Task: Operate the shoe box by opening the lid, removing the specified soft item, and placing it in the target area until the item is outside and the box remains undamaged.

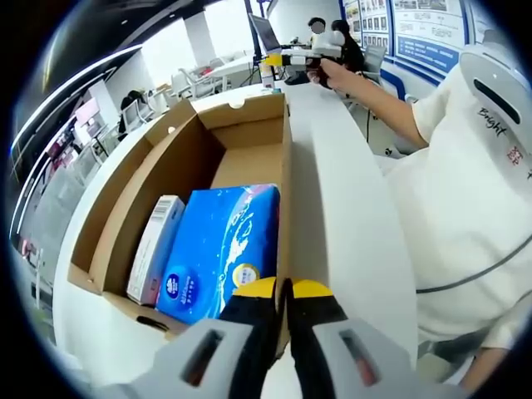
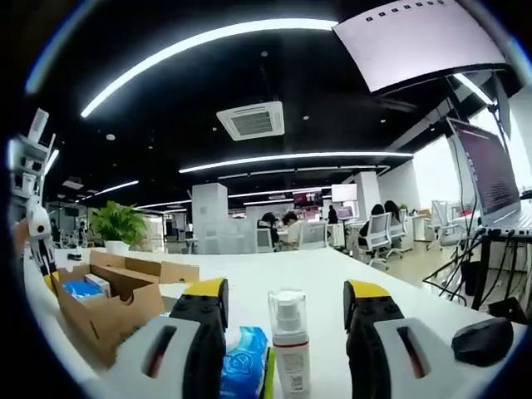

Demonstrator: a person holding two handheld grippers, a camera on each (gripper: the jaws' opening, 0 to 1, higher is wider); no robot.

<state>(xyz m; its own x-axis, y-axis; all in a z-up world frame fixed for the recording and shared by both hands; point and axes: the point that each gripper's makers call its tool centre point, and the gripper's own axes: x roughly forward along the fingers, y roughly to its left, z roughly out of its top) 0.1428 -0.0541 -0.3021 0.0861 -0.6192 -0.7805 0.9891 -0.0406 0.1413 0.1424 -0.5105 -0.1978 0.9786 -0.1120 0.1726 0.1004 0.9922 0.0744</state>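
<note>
An open cardboard shoe box (image 1: 125, 199) lies on the white table (image 1: 349, 216). Inside it are a blue soft tissue pack (image 1: 220, 249) and a slim white and pink carton (image 1: 154, 249). My left gripper (image 1: 283, 288) is shut on the box's near right wall. The right gripper (image 1: 287, 56) shows far off in a person's hand. In the right gripper view my right gripper (image 2: 287, 293) is open. A white spray bottle (image 2: 288, 341) stands on the table beyond its jaws, beside a second blue soft pack (image 2: 245, 366). The box (image 2: 104, 312) sits to the left, with the left gripper (image 2: 37, 224) above it.
A person in a white shirt (image 1: 465, 166) stands along the table's right side. A laptop (image 2: 490, 174) and a dark rounded object (image 2: 482, 341) sit at the right. Office desks, chairs and a potted plant (image 2: 116, 224) fill the background.
</note>
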